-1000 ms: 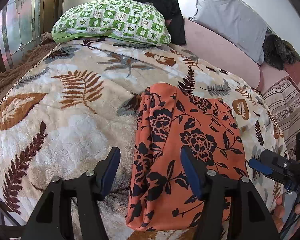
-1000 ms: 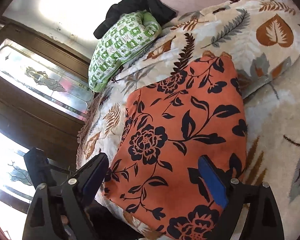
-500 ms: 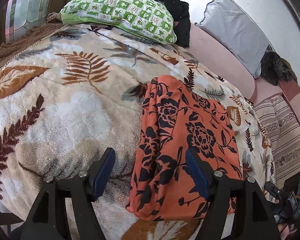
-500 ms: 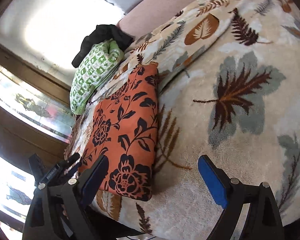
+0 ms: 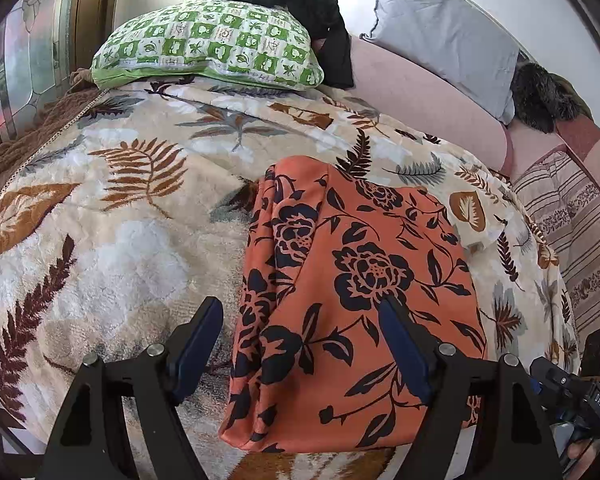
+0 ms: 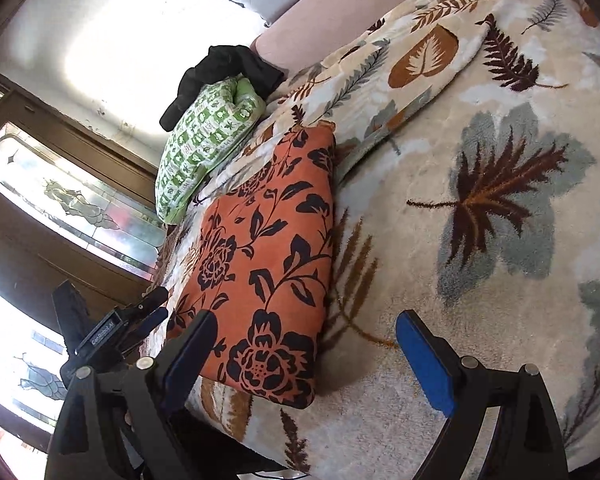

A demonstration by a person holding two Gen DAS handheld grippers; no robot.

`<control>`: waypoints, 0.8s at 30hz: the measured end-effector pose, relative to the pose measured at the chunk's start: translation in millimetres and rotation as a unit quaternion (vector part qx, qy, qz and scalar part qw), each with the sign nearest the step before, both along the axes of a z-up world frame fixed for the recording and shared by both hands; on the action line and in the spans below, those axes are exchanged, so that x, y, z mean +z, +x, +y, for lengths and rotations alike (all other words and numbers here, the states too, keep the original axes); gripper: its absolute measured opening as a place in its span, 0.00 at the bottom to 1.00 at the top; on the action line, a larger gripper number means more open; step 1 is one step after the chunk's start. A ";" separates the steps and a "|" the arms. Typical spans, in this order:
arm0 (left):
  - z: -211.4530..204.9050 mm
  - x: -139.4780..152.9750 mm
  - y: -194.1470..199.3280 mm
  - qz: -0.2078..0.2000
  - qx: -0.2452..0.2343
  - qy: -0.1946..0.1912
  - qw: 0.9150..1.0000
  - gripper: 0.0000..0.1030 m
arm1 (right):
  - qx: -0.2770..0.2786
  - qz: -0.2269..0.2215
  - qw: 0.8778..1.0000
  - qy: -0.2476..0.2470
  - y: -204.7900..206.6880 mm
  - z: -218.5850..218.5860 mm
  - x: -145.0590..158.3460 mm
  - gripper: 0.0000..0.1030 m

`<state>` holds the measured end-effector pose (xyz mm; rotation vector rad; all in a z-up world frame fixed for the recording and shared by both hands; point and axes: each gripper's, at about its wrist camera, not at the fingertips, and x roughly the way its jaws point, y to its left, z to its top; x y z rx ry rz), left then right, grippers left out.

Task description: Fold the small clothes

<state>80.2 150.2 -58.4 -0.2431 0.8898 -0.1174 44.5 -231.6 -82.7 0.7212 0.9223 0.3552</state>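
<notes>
I see both grippers, left and right, with jaws spread wide and nothing held, hovering at the blanket's near edge. The folded orange cloth lies flat on the blanket at that edge. A green pillow sits at the far edge.

White lettering on the black body of the left gripper, seen from the right wrist view, seems to read "GenRobot.AI". In the left wrist view, the right gripper carries small white characters, too small to read.
</notes>
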 end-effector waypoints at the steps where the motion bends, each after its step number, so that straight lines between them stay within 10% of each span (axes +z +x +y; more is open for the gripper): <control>1: 0.1 0.3 -0.7 -0.001 0.000 0.001 1.000 0.78 | -0.001 0.002 1.000 -0.003 -0.2 0.8 0.1 0.90; 17: 29.7 12.0 7.3 -0.004 -0.013 -0.063 0.998 0.78 | 0.009 0.012 1.000 -0.026 23.9 12.1 16.2 0.90; 24: 16.5 -19.1 48.2 0.069 -0.042 -0.077 0.994 0.84 | 0.043 0.051 0.998 -0.012 88.7 32.0 0.5 0.90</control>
